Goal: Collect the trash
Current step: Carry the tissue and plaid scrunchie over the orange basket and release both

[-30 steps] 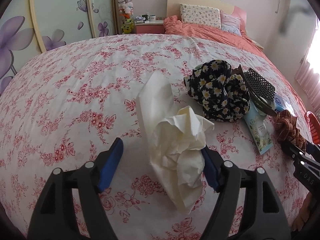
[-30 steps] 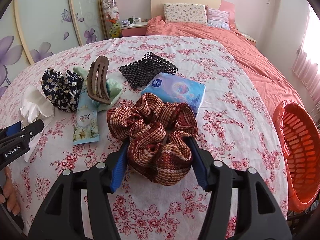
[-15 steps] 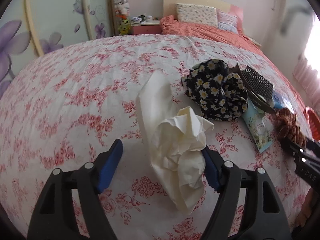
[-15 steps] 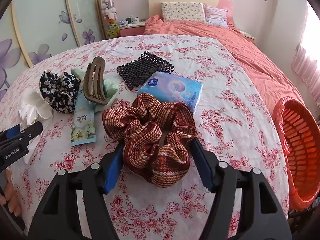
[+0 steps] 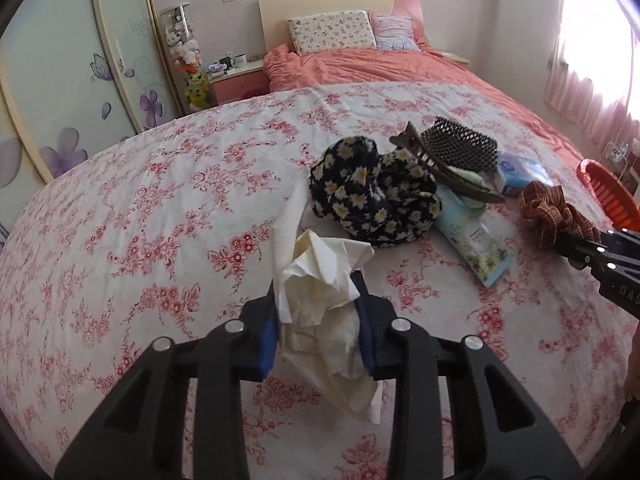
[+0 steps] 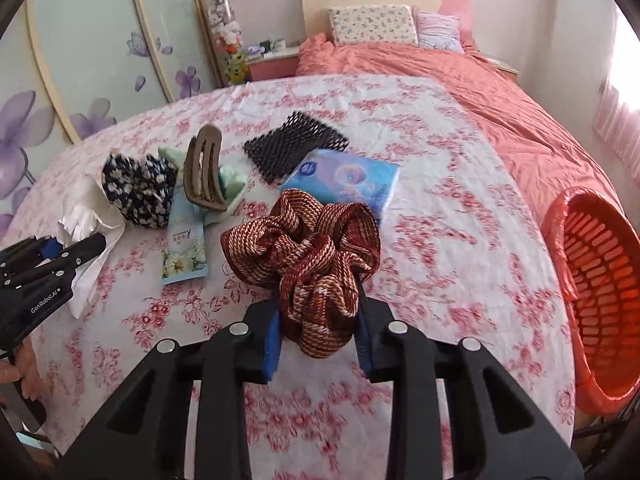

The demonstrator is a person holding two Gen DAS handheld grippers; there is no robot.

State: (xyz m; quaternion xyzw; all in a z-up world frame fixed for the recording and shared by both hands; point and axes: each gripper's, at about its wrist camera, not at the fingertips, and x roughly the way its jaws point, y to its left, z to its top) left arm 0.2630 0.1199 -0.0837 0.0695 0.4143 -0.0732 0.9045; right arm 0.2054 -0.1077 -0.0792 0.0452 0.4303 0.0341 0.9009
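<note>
Left gripper [image 5: 318, 334] pinches the crumpled tissue [image 5: 324, 316], a creamy white wad, creased and drooping below the blue pads, just above the floral sheet [image 5: 160, 208]. Right gripper [image 6: 318, 334] clamps the plaid scrunchie [image 6: 308, 256], rust-red and ruffled. The orange basket [image 6: 600, 280] sits at the bed's right edge.

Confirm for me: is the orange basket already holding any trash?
No, the orange basket looks bare inside in the right wrist view, with only its slotted wall showing.
</note>
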